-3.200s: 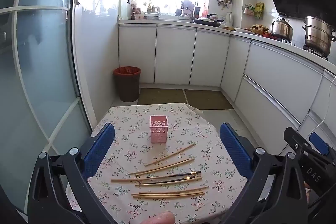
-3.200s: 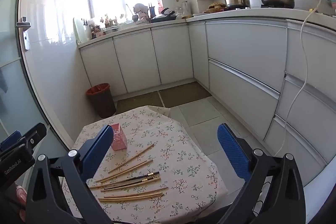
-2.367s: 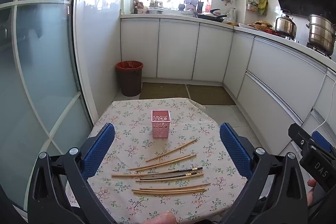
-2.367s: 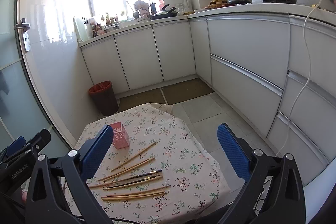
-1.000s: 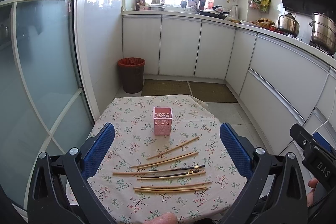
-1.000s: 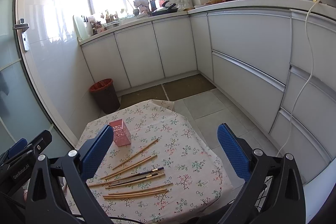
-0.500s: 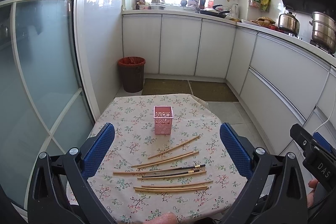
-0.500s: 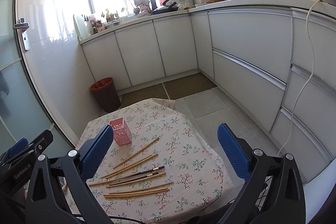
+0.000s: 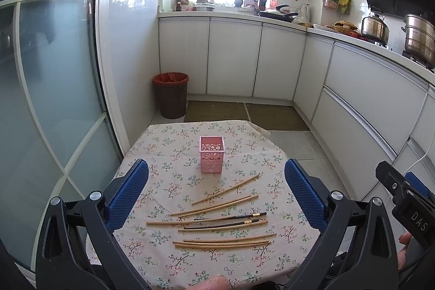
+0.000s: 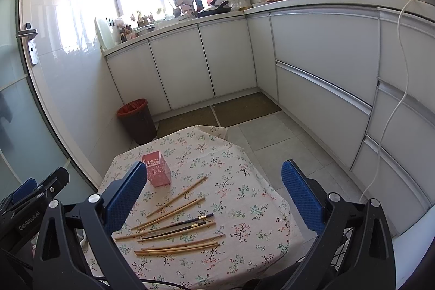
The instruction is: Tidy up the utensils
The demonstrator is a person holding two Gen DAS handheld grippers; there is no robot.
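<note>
Right now we hold both tools above the near edge of a small table (image 9: 163, 137) covered with a floral cloth, and neither touches anything. Our left gripper (image 9: 216, 196) has its blue pads (image 9: 127, 195) spread wide apart with nothing between them; from its camera the whole spread of utensils sits in the gap. Our right gripper (image 10: 213, 195) is likewise wide apart and empty, hanging over the table's right side.

On the cloth a pink perforated holder (image 9: 211, 158) stands upright toward the far middle of the table, and we see nothing sticking out of it. Nearer to us the chopsticks lie flat and loose, all pointing roughly left to right. One wooden chopstick (image 9: 229, 189) lies slanted just in front of the holder, apart from it. A second wooden one (image 9: 214, 205) slants below that. Next come two dark chopsticks (image 9: 231, 219) with pale bands near their right ends, mixed in with a couple more wooden sticks and touching or crossing them. Closest to us, a wooden pair (image 9: 223, 243) lies nearly parallel, side by side.

From the right camera the holder (image 10: 158, 172) shows just beside the left pad, and the dark chopsticks (image 10: 179, 226) lie in the middle of the fan.

Beyond the table a brown bin (image 9: 170, 95) with a red liner stands on the floor by the white cabinets (image 9: 233, 59).
</note>
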